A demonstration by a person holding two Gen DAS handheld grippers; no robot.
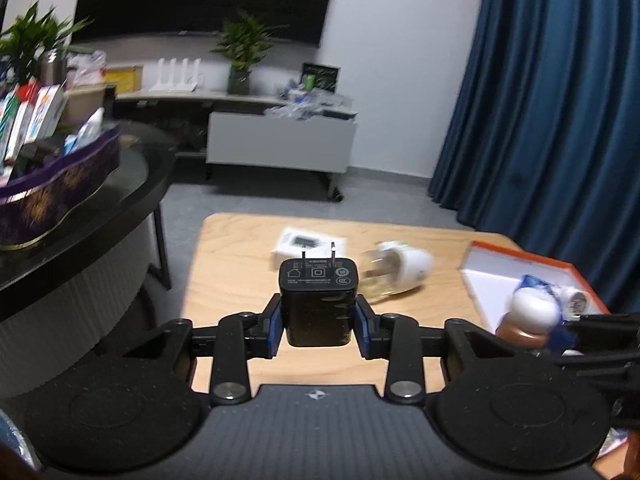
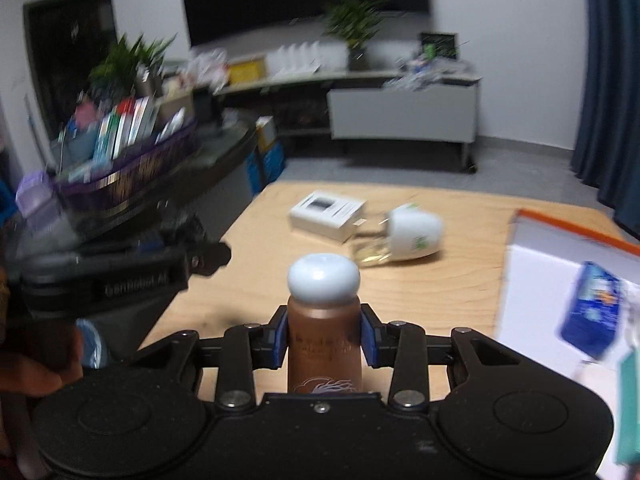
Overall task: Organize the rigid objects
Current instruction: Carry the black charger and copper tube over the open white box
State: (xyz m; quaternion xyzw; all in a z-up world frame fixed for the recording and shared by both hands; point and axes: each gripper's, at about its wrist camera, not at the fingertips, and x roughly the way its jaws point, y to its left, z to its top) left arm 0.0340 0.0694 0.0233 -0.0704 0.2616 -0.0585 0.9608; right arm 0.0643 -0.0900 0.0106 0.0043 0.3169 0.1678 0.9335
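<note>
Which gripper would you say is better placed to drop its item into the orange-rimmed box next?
Probably the right gripper: its brown bottle is beside the orange-rimmed box; the left gripper, holding the charger, sits farther away.

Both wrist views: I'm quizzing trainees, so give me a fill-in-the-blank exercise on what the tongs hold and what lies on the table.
1. The left tongs are shut on a black ____.
2. The brown bottle in the right tongs has a ____ cap.
3. The tray at the table's right has an ____ rim.

Missing words: charger; white; orange.
</note>
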